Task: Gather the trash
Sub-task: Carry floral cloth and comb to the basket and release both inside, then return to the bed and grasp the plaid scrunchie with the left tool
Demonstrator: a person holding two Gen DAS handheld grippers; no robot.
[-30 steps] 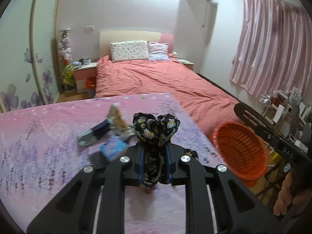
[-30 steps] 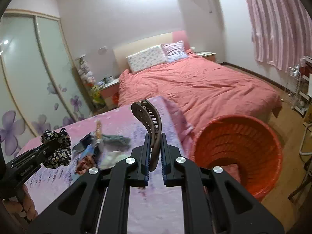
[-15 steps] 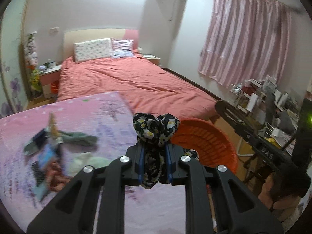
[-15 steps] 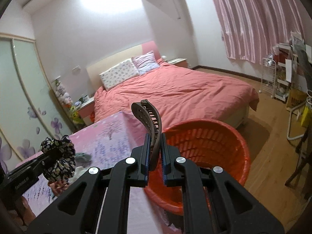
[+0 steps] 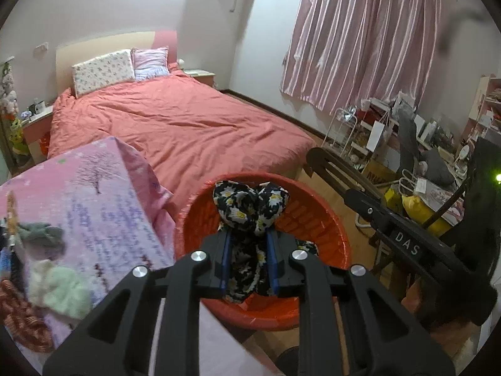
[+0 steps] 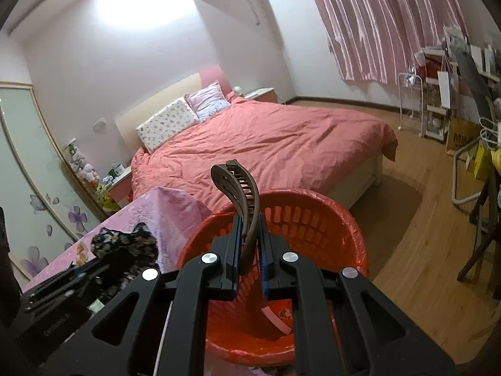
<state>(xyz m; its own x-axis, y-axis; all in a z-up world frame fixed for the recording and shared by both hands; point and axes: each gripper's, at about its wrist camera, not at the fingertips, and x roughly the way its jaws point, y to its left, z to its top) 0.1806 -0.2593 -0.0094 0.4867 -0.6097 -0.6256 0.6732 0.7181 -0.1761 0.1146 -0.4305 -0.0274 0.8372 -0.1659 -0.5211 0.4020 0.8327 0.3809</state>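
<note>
A black floral fabric scrunchie (image 5: 250, 219) stands upright between the left tongs (image 5: 248, 263), low centre of the frame, over the round orange slatted basket (image 5: 316, 216). A curved brown hair clip (image 6: 241, 206) stands upright, clamped in the right tongs (image 6: 249, 257), above that basket (image 6: 313, 219).

The scrunchie (image 5: 250, 206) is black with white-and-yellow daisies. The clip (image 6: 242, 200) is brown. The basket (image 6: 313, 219) is orange-red. The worktop (image 5: 103, 206) cover is pink with purple trees. The bed (image 5: 188, 125) is coral, the curtain (image 5: 360, 37) striped pink.
</note>
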